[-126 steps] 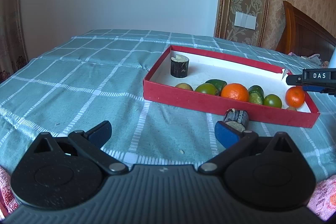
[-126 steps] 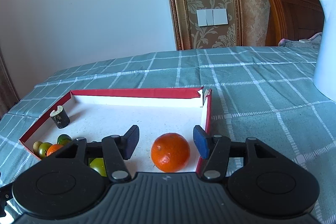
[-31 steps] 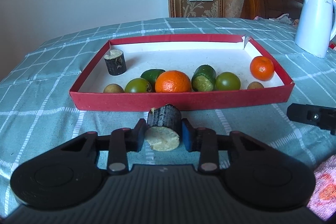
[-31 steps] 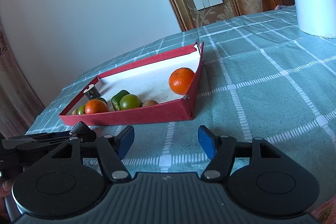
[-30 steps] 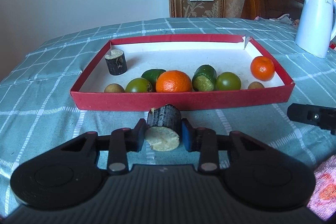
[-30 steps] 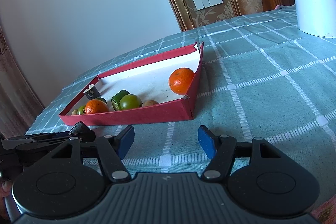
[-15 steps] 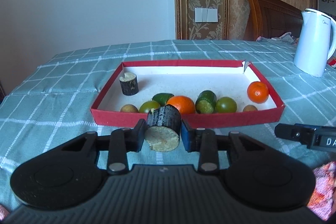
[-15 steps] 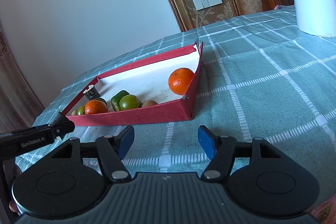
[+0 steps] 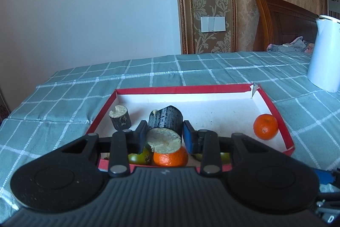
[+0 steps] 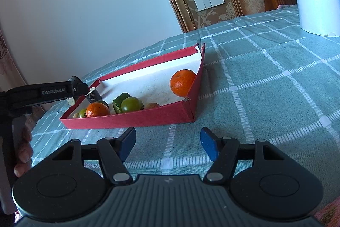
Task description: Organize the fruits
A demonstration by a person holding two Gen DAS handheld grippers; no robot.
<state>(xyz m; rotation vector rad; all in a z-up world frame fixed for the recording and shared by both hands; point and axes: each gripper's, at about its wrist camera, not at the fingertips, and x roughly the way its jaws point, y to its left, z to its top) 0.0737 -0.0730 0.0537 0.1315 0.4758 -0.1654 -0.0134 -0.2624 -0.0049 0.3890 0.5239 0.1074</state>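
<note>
My left gripper [image 9: 164, 133] is shut on a short dark cane piece [image 9: 165, 120] whose pale cut end faces the camera. It hangs over the near wall of the red tray [image 9: 276, 112]. Inside the tray are a second dark cane piece [image 9: 120, 120], an orange [image 9: 265, 126] at the right, another orange [image 9: 170, 159] and a green fruit [image 9: 138, 157] below the held piece. In the right wrist view the left gripper [image 10: 79, 88] reaches in from the left over the tray [image 10: 131, 118]. My right gripper [image 10: 167, 144] is open and holds nothing, above the cloth in front of the tray.
A white kettle [image 9: 325, 56] stands on the checked tablecloth [image 9: 191, 71] to the right of the tray, and a wooden headboard [image 9: 282, 20] is behind it. A hand [image 10: 22, 154] holds the left gripper's handle. Cloth to the right of the tray is bare.
The left gripper has risen with the cane piece and moved forward, from in front of the tray to over its near wall. The right gripper has stayed still and open.
</note>
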